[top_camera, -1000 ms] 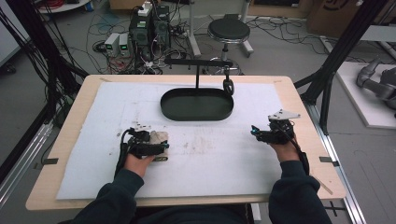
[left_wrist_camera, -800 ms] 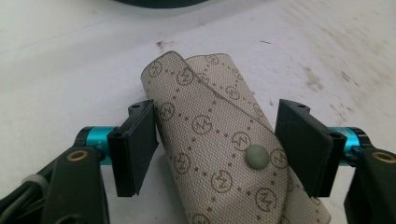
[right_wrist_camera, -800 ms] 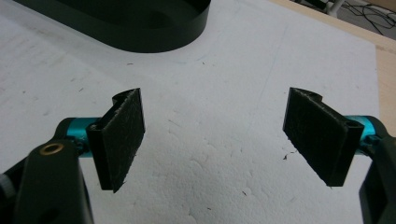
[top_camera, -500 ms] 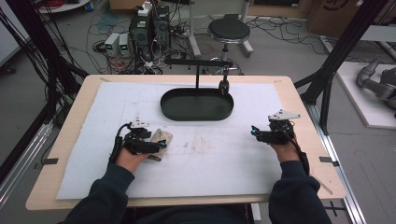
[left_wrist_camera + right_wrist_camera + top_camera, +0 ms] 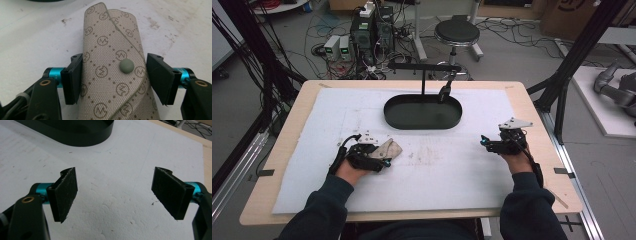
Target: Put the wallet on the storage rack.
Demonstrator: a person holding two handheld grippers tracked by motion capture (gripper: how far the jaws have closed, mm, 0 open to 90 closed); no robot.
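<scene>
1. Left gripper [image 5: 379,159] low on the white mat [image 5: 442,170], jaws either side of a beige patterned pouch [image 5: 115,72]. Left jaw touches the fabric; right jaw stands just clear. Grip not confirmed.
2. Pouch lies flat, flap snapped down, left of mat centre.
3. Right gripper [image 5: 115,195] near the mat's right edge, jaws spread wide, empty.
4. Black oval tray [image 5: 423,111] beyond, toward the far edge.

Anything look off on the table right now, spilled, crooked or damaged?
Nothing is spilled or broken. The white foam mat is scuffed and speckled with dirt near its middle. The patterned snap pouch lies between the left gripper's jaws, which aren't fully closed on it. The black oval tray sits squarely; the right gripper is open.
</scene>
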